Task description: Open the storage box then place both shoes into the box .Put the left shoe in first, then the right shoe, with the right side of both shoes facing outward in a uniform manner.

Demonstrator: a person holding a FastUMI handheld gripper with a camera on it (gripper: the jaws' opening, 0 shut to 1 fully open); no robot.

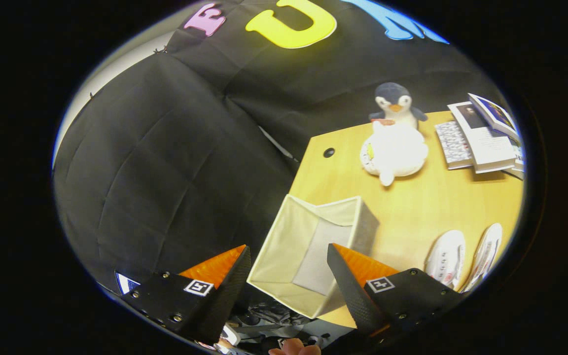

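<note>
storage box (313,256) status: open, mouth showing, interior bare as far as can be seen; it sits at the near corner of the worktop (412,202), partly between and just beyond the claw (289,259) fingers. opening step judged complete. claw state: fingers spread wide, gripping nothing; the right finger overlaps the box's near wall in view, contact cannot be confirmed.

shoes: two pale shoes (446,257) (485,256) lie side by side on the worktop, to the right of the box and apart from it. neither is in the box. which is left and which is right cannot be told from here. remaining, by judgement: both placements, left shoe first, with matching orientation.

surroundings: white plush toy (395,154) and penguin toy (395,102) stand beyond the box, well apart from it; books (481,135) lie at the far right. none sits between shoes and box. part of a hand (295,348) shows beneath the claw.
</note>
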